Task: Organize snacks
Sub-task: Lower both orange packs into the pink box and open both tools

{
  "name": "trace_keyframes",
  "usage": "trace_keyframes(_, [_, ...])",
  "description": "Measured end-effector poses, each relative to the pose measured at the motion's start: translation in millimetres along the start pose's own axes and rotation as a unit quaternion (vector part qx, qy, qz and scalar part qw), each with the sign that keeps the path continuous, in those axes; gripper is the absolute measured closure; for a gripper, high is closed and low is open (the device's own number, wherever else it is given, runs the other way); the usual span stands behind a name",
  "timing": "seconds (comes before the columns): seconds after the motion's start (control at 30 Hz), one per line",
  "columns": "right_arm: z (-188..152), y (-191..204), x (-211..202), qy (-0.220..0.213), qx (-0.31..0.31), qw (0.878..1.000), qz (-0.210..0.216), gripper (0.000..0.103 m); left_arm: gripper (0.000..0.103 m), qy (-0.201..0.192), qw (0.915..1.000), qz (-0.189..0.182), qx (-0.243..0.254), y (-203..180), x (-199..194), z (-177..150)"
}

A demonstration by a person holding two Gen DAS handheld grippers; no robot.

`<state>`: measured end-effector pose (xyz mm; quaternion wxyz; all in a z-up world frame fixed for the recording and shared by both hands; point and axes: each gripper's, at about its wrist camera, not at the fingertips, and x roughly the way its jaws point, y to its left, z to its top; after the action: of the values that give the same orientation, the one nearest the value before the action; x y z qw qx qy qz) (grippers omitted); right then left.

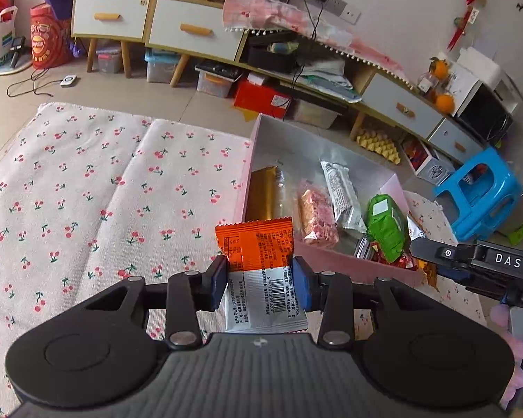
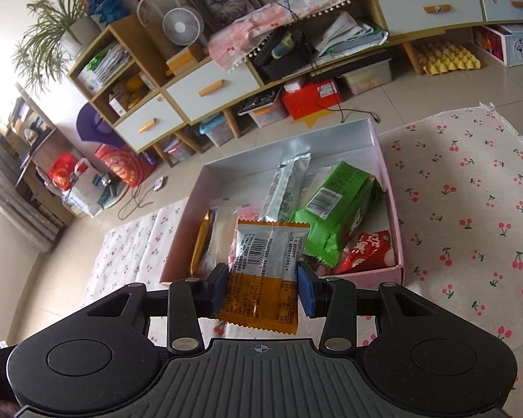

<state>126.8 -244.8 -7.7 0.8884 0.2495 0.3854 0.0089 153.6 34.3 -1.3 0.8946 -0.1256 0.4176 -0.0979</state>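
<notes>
My left gripper (image 1: 259, 280) is shut on an orange and white snack packet (image 1: 261, 244), held above the cherry-print cloth (image 1: 87, 191) just left of the pink box (image 1: 334, 264). My right gripper (image 2: 259, 285) is shut on a yellow and silver snack packet (image 2: 272, 247), held over the near edge of the same pink box (image 2: 362, 275). Inside the box lie a gold bar (image 2: 201, 244), a silver packet (image 2: 289, 184), a green bag (image 2: 338, 205) and a red packet (image 2: 366, 247). The right gripper's body shows at the right edge of the left wrist view (image 1: 477, 264).
Low white-drawer cabinets (image 1: 191, 31) with storage bins (image 1: 160, 66) and a red box (image 1: 261, 97) beneath stand behind the cloth. A blue plastic stool (image 1: 481, 191) sits on the right. A yellow egg tray (image 2: 446, 59) and cables (image 1: 35, 83) lie on the tiled floor.
</notes>
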Motion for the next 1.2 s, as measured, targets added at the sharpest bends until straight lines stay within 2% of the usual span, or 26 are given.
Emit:
trace_keyframes(0.13, [6,-11,6,-0.007,0.023,1.0,-0.003,0.062,0.066,-0.018,0.9998,0.011,0.003,-2,3,2])
trace_keyframes(0.33, [15,-18,15,-0.021,0.035,0.999,-0.011,0.062,0.066,-0.017,0.9994,0.023,0.019,-11,16,11])
trace_keyframes(0.57, [20,-28,28,-0.019,0.049,0.999,-0.006,0.062,0.066,-0.021,0.9981,0.032,0.047,-31,46,35])
trace_keyframes(0.77, [25,-47,31,-0.024,0.077,0.997,-0.005,0.062,0.066,-0.017,0.9963,0.044,0.071,-50,74,46])
trace_keyframes(0.97, [29,-62,31,-0.021,0.079,0.997,-0.003,0.062,0.066,-0.015,0.994,0.054,0.094,-68,93,56])
trace_keyframes(1.2, [31,-69,34,-0.013,0.086,0.996,0.008,0.061,0.066,-0.003,0.9937,0.073,0.086,-69,111,61])
